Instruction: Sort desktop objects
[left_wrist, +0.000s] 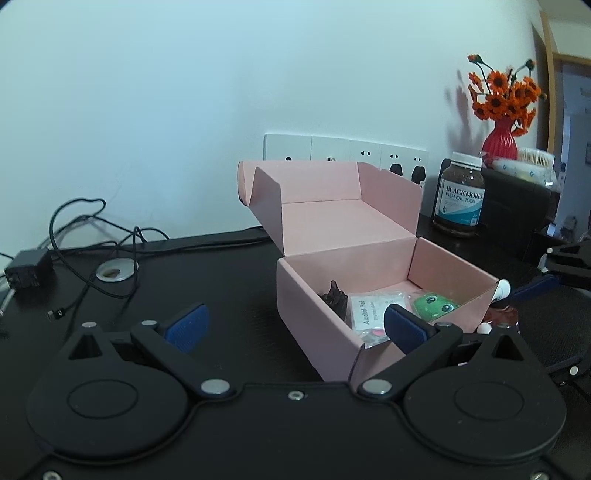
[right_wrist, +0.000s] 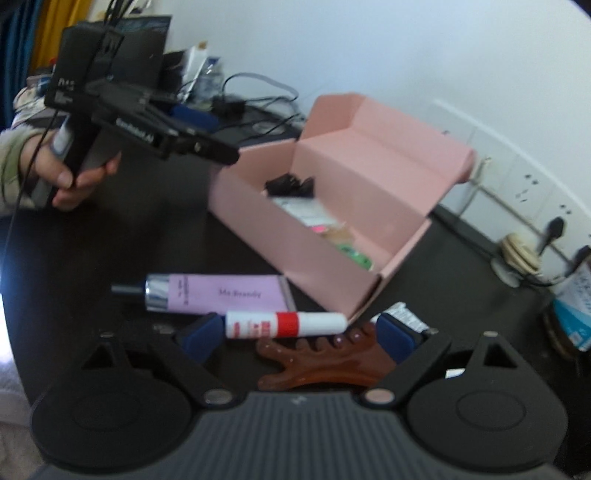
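pink box (left_wrist: 354, 258) sits open; left gripper (left_wrist: 295, 325) and right gripper (right_wrist: 295, 334) both spread, holding nothing.

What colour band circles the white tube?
Red, around the white tube; clearest in the right wrist view.

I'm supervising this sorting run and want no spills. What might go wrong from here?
The open right gripper straddles both the white-and-red tube and the brown comb, so closing may catch both or pinch neither cleanly. The tube's tip lies close to the pink box corner; a nudge may shift the box.
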